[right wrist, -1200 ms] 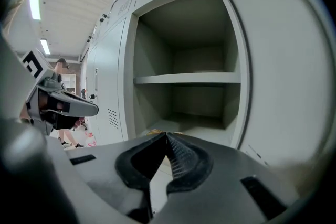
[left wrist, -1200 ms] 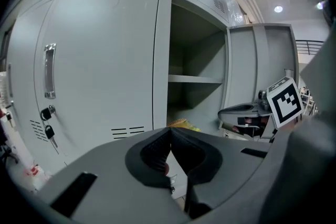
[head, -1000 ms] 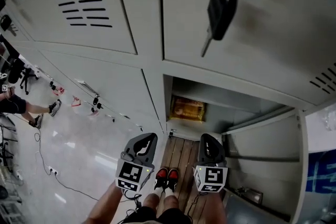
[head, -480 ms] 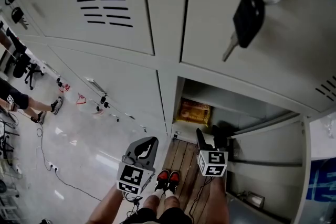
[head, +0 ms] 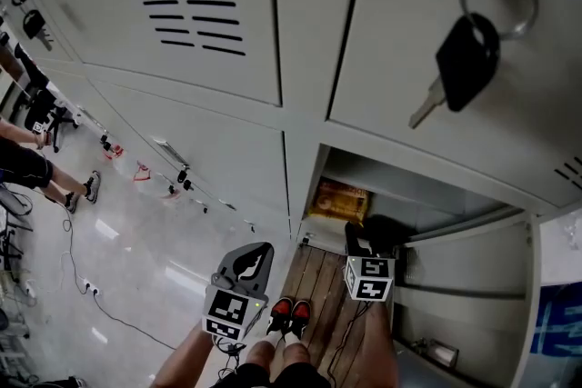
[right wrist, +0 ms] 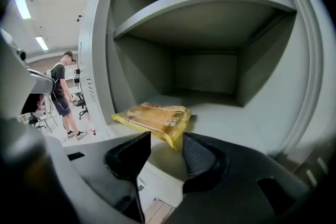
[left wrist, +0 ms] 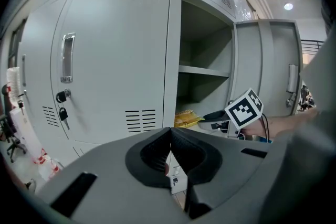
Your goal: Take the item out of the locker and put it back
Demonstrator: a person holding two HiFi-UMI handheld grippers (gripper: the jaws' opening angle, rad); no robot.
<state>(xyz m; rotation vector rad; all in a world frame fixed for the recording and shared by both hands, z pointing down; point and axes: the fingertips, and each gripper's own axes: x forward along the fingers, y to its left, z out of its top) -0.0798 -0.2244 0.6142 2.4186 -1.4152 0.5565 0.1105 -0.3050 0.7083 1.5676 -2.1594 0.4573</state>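
A flat yellow packet (head: 341, 200) lies on the floor of the open locker compartment (head: 400, 195), near its front left. My right gripper (head: 371, 236) reaches to the compartment's front edge. In the right gripper view the packet (right wrist: 155, 117) sits just ahead of my right gripper (right wrist: 166, 138), its near corner showing in the gap between the tips. The jaws are closing and the pads do not press on it. My left gripper (head: 257, 252) hangs lower left, outside the locker, and in its own view my left gripper (left wrist: 169, 136) is shut on nothing. From there the packet (left wrist: 185, 119) is seen too.
The locker door (head: 464, 286) stands open at the right. A shelf (right wrist: 205, 2) roofs the compartment. A key (head: 459, 64) hangs from the locker door above. Red shoes (head: 289, 313) stand on wooden boards below. A person (right wrist: 60, 92) stands far left, with cables on the floor.
My right gripper has moved forward and up to the locker opening, and its jaws went from shut to apart. The left gripper has hardly moved. The head view has shifted.
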